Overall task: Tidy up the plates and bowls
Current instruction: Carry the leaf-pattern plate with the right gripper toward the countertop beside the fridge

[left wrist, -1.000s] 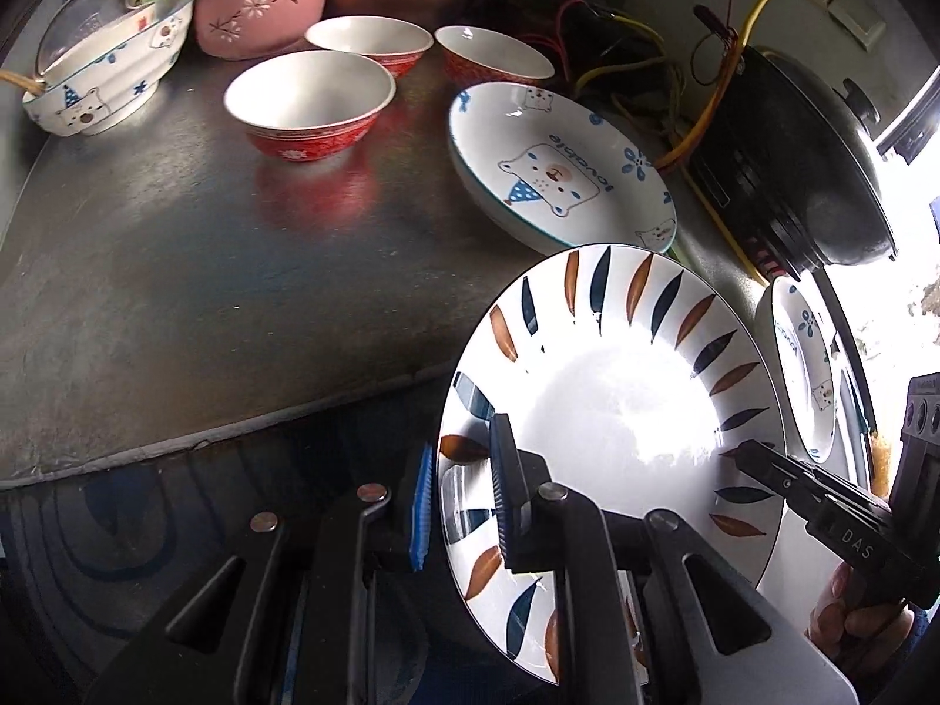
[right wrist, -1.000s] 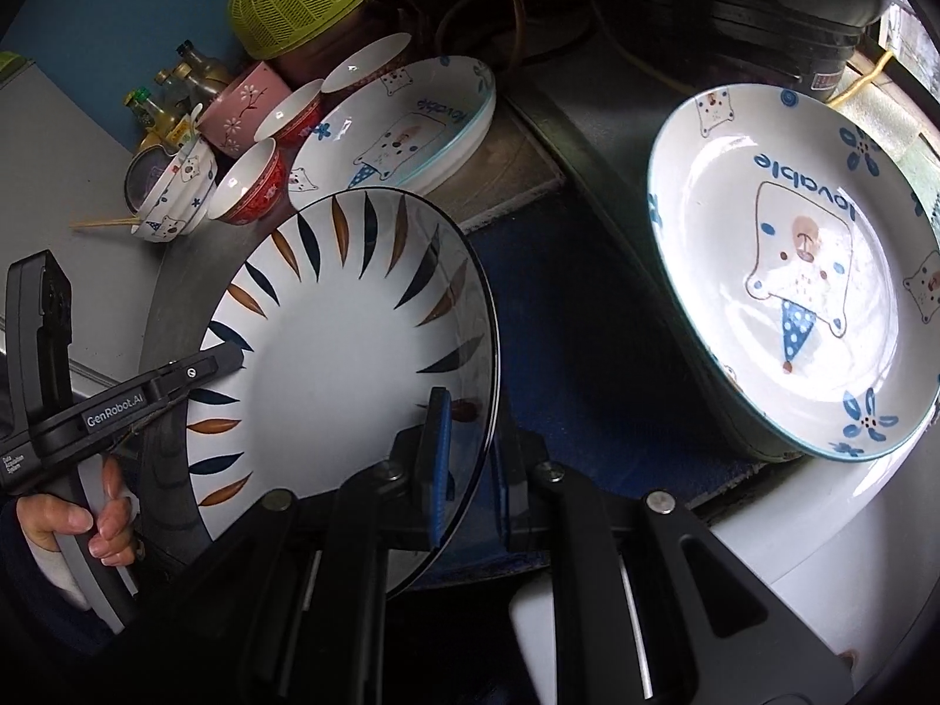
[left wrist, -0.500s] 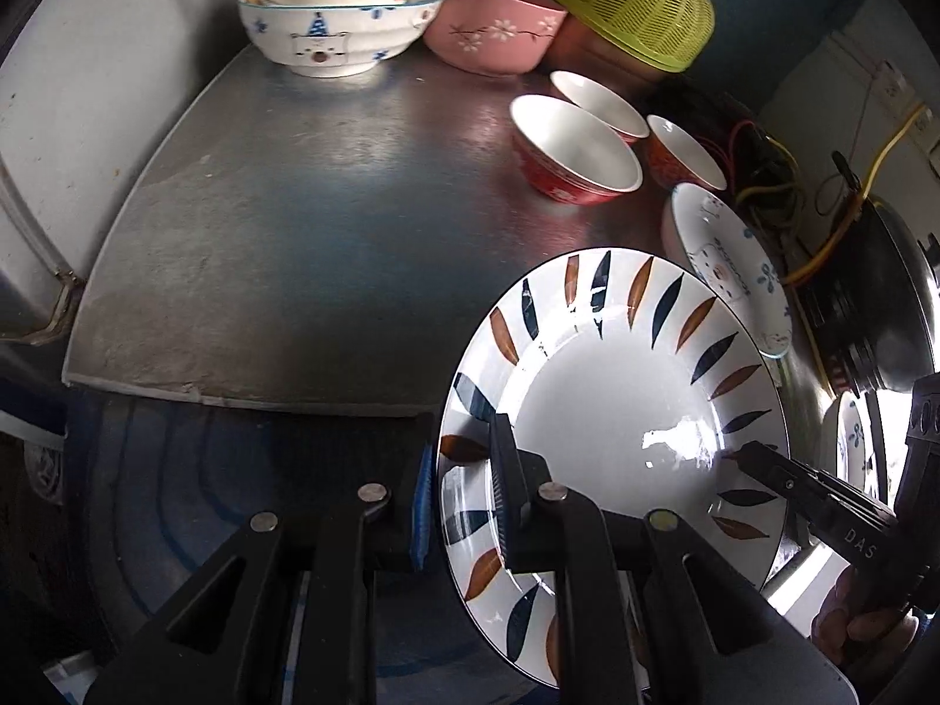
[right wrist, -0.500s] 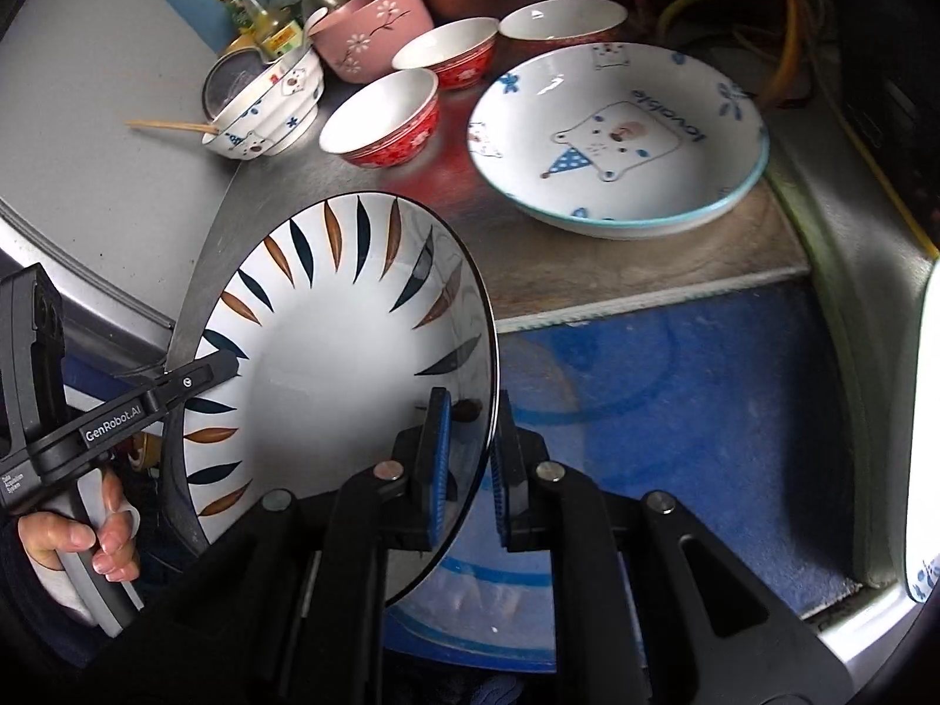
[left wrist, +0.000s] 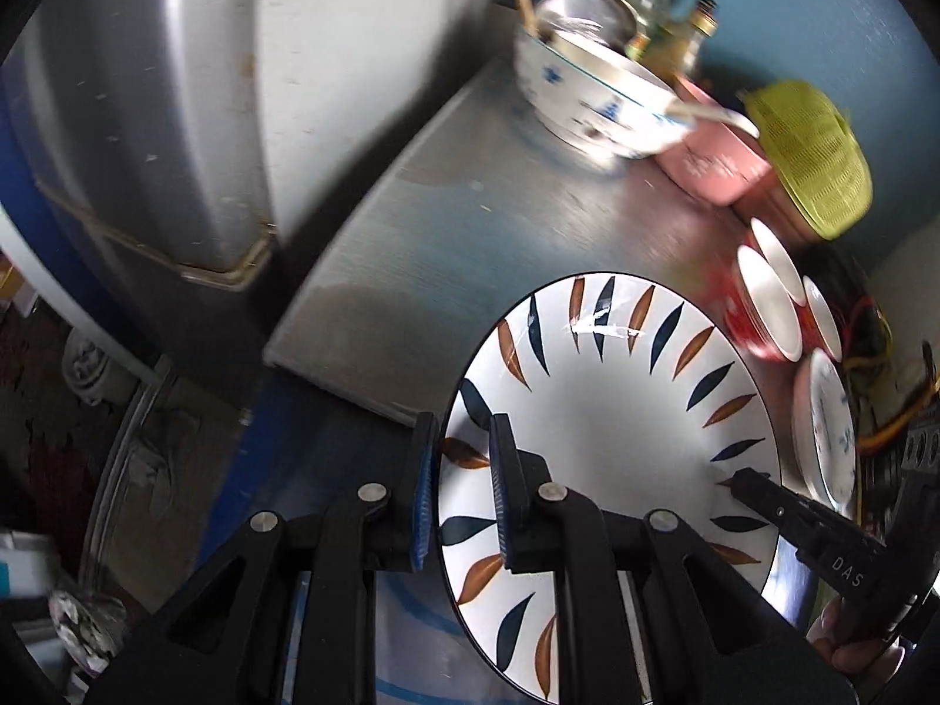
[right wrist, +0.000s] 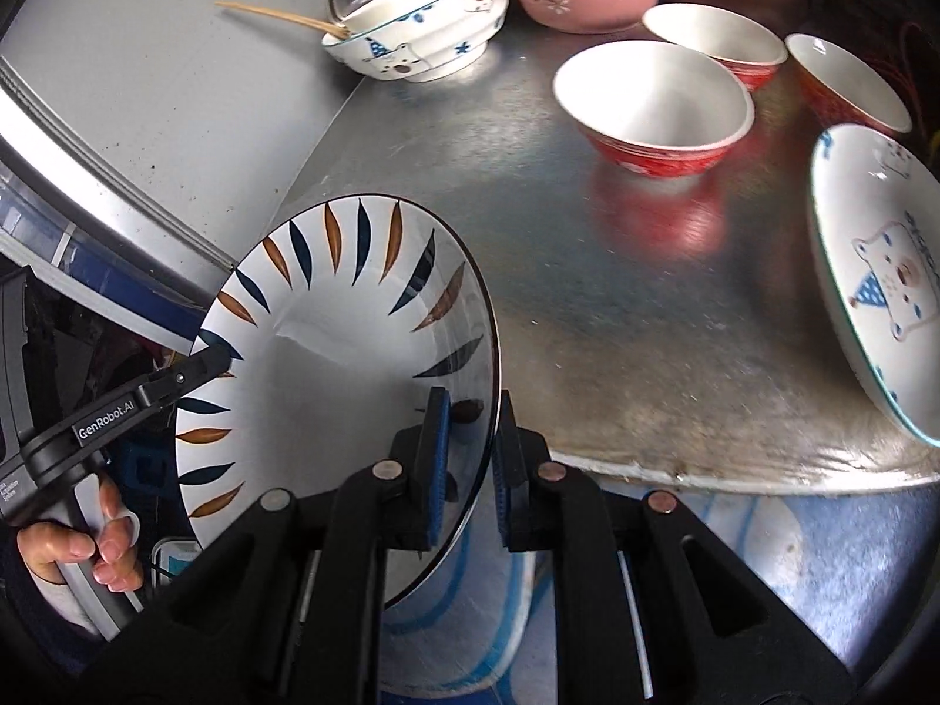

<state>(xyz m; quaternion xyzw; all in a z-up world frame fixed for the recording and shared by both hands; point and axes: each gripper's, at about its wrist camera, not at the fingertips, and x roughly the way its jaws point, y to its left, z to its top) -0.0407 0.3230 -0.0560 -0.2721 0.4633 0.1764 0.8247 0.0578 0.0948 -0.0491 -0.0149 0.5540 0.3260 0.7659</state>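
Our left fingers (left wrist: 505,493) pinch the left rim of the leaf plate (left wrist: 611,440), and our right fingers (right wrist: 437,458) pinch its opposite rim, so the left gripper (left wrist: 461,499) and right gripper (right wrist: 470,458) carry it together. It hangs in the air, tilted, over the near edge of the metal counter (right wrist: 587,247). We judge this the carrying step: next we must level the plate and lower it onto bare counter or a stack. Being round, it has no long axis; its face tips up toward us. To the right stand the red bowls (right wrist: 652,100) and the bear plate (right wrist: 881,282).
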